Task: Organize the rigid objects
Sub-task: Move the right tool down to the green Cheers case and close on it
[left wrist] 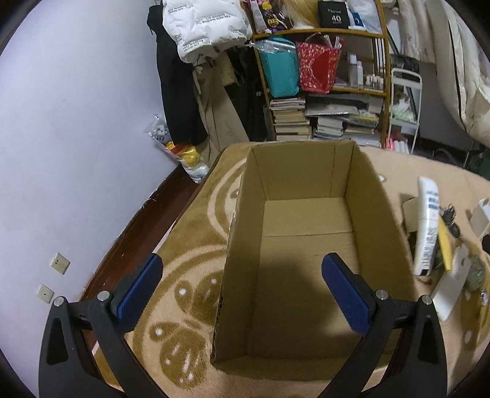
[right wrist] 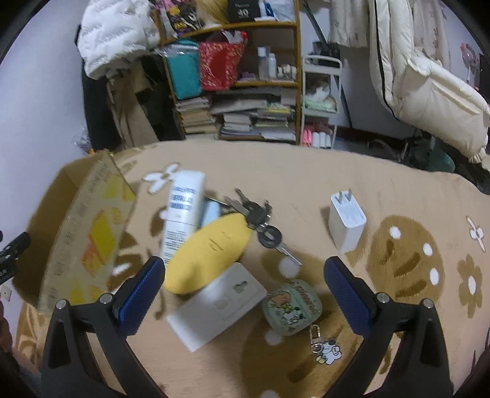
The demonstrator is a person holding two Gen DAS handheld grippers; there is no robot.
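Right gripper (right wrist: 242,287), blue pads wide apart and gripping nothing, hangs over a white wall-socket plate (right wrist: 219,304) and a green cartoon pouch (right wrist: 291,306) between its fingers; beyond lie a yellow oval case (right wrist: 208,254), keys (right wrist: 260,220) and a white tube (right wrist: 183,211) with blue print too blurred to read. Left gripper (left wrist: 242,294), likewise spread and empty, straddles the near left wall of the bare cardboard box (left wrist: 379,220). Far off, a black shelf box (left wrist: 333,15) reads "40".

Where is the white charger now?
In the right wrist view, the white charger stands alone on the rug, right of the keys.
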